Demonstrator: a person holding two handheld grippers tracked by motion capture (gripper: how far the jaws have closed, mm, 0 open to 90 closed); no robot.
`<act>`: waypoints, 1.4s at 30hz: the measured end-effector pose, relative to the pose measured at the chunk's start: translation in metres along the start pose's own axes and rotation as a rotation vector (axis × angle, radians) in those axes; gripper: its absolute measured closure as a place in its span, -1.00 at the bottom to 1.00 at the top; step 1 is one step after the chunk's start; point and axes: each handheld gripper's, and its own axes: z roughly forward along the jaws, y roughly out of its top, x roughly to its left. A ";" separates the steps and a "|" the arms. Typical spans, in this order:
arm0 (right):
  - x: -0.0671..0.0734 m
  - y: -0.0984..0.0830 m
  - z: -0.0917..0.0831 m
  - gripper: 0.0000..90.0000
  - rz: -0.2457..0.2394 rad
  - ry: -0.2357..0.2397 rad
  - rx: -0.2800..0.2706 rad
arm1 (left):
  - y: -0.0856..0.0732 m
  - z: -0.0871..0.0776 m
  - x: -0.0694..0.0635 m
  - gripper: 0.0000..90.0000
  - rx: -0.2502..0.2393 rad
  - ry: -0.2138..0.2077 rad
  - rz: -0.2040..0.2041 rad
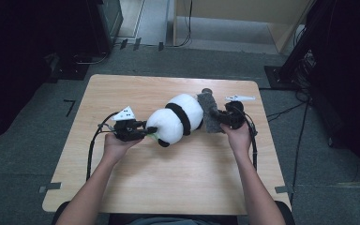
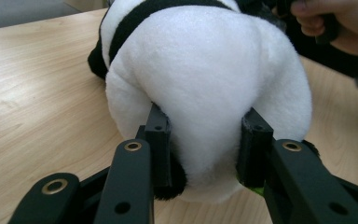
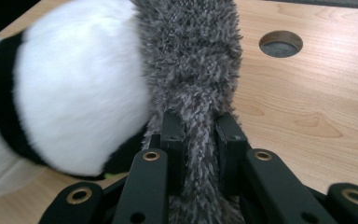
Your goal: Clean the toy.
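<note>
In the high view, a plush panda lies mid-table between the left gripper at its left end and the right gripper at its right, beside a grey fuzzy cloth. In the left gripper view, the jaws pinch the panda's white rounded end. In the right gripper view, the jaws clamp the grey fuzzy cloth, which touches the panda at the left.

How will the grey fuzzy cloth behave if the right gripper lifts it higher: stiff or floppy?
Probably floppy: the grey fuzzy cloth bunches narrow where the right gripper pinches it. It looks light, so it should lift easily. Its shaggy pile likely resists slipping, yet it may drag against the plush panda, which it touches.
</note>
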 end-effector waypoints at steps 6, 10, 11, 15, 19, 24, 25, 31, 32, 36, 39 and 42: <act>0.025 0.009 -0.024 0.73 -0.040 0.058 -0.038 | 0.003 -0.006 0.000 0.45 -0.028 0.019 -0.046; 0.046 0.016 -0.033 0.72 -0.092 0.090 -0.059 | 0.003 -0.014 0.000 0.46 -0.069 0.064 -0.082; 0.054 0.018 -0.035 0.72 -0.104 0.102 -0.064 | 0.004 -0.015 0.000 0.46 -0.069 0.086 -0.083; 0.076 0.021 -0.033 0.72 -0.147 0.163 -0.067 | 0.005 -0.018 -0.004 0.46 -0.099 0.138 -0.099; 0.099 0.019 -0.024 0.71 -0.189 0.195 -0.046 | 0.007 -0.014 -0.011 0.46 -0.105 0.163 -0.096; 0.121 0.017 -0.014 0.71 -0.235 0.220 -0.043 | 0.008 -0.008 -0.018 0.46 -0.111 0.181 -0.101; 0.125 0.017 -0.012 0.71 -0.240 0.221 -0.042 | 0.008 -0.007 -0.020 0.46 -0.111 0.187 -0.101; 0.138 0.008 -0.003 0.71 -0.256 0.237 -0.042 | 0.011 -0.005 -0.028 0.46 -0.105 0.191 -0.107; 0.140 0.006 -0.003 0.71 -0.269 0.230 -0.044 | 0.011 -0.005 -0.027 0.46 -0.105 0.188 -0.115; 0.146 0.003 -0.004 0.71 -0.292 0.230 -0.039 | 0.012 -0.004 -0.029 0.46 -0.103 0.192 -0.105; 0.153 0.000 -0.002 0.71 -0.317 0.245 -0.020 | 0.012 -0.003 -0.030 0.46 -0.106 0.198 -0.103; 0.160 -0.004 0.001 0.72 -0.375 0.215 -0.018 | 0.011 -0.004 -0.029 0.46 -0.103 0.201 -0.112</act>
